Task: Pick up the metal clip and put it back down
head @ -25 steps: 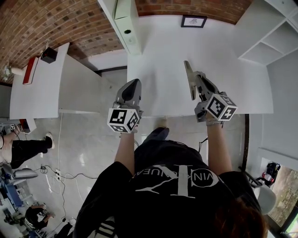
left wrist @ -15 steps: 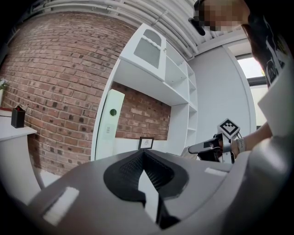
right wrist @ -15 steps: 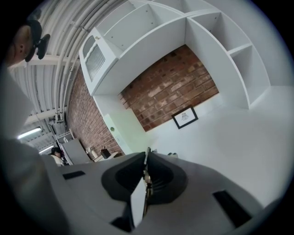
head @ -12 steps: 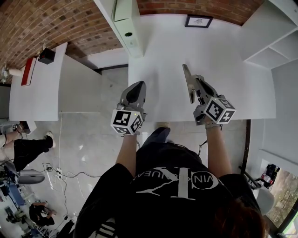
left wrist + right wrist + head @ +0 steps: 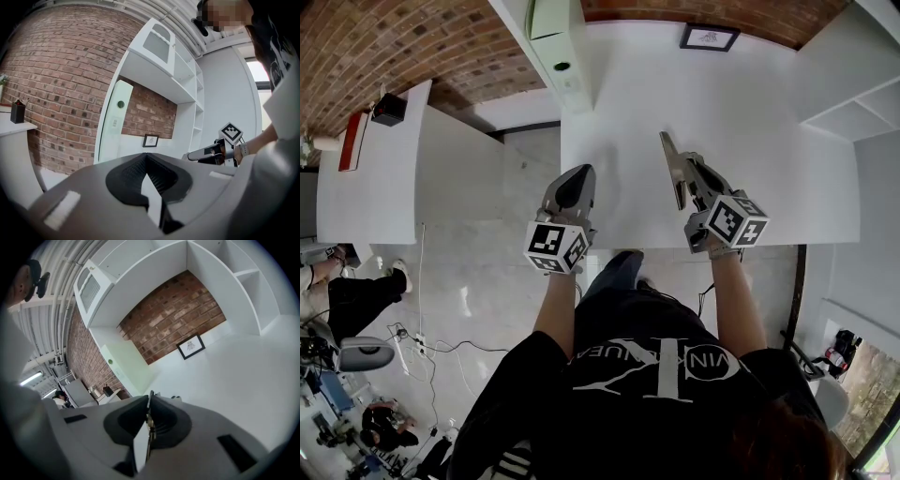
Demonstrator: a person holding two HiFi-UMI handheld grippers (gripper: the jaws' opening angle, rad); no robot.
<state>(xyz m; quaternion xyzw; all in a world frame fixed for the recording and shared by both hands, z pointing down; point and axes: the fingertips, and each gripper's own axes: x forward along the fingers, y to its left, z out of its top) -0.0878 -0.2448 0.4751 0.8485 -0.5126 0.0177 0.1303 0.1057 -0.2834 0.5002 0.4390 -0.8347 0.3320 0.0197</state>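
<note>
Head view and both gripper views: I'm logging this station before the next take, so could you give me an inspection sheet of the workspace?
Surface: white table, bare around the grippers.
Job's things: metal clip, a thin piece pinched between the right gripper's pads.
Clutter: framed picture and tall pale device at the table's back.
Grippers: left gripper shut, nothing in it; right gripper shut on the metal clip.
Cables: loose cables on the floor at left; nothing seen on the table.
Surroundings: brick wall, white shelves, second desk, another person at left.
</note>
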